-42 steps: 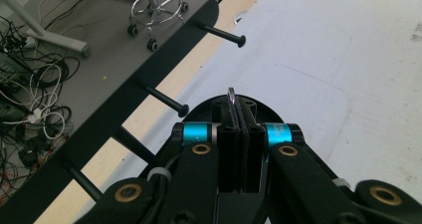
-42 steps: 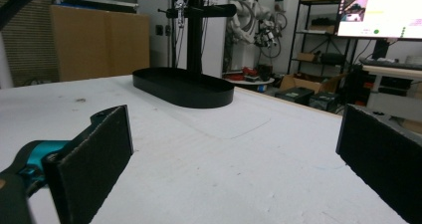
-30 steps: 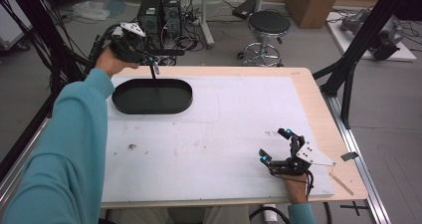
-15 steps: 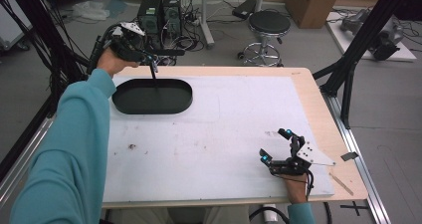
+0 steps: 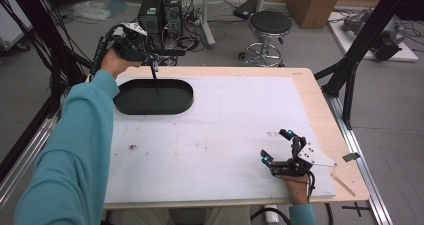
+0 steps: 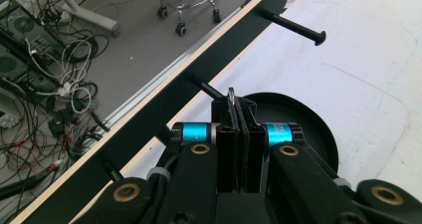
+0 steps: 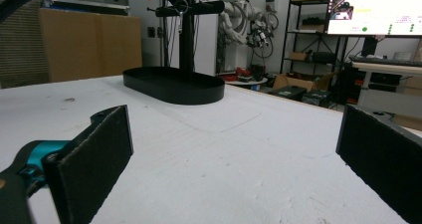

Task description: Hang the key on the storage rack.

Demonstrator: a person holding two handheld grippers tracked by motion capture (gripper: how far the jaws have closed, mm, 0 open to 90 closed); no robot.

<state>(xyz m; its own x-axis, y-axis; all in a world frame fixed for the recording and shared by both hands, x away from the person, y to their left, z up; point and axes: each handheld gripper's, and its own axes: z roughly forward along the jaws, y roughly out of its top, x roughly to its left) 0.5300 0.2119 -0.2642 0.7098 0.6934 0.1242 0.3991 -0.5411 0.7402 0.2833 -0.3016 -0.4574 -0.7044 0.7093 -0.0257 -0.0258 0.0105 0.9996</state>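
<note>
A black stand rises at the far left of the table: an oval base [image 5: 165,101], a thin post [image 5: 155,76] and a crossbar [image 5: 171,51] with pegs. My left gripper [image 5: 151,60] is raised at the crossbar and shut on a small metal ring [image 6: 231,92]. In the left gripper view the ring sits just short of a peg [image 6: 205,88], with the crossbar [image 6: 149,119] running diagonally and the base [image 6: 311,129] below. My right gripper [image 5: 275,145] rests on the white mat near the front right, open and empty; its pads [image 7: 102,149] frame the distant stand base [image 7: 174,87].
A white mat [image 5: 215,135] covers the wooden table [image 5: 310,92]. A small dark scrap [image 5: 350,157] lies on the right edge. Beyond the table stand a stool [image 5: 270,24] and computer towers [image 5: 161,11]. A black frame strut [image 5: 362,47] slants at the right.
</note>
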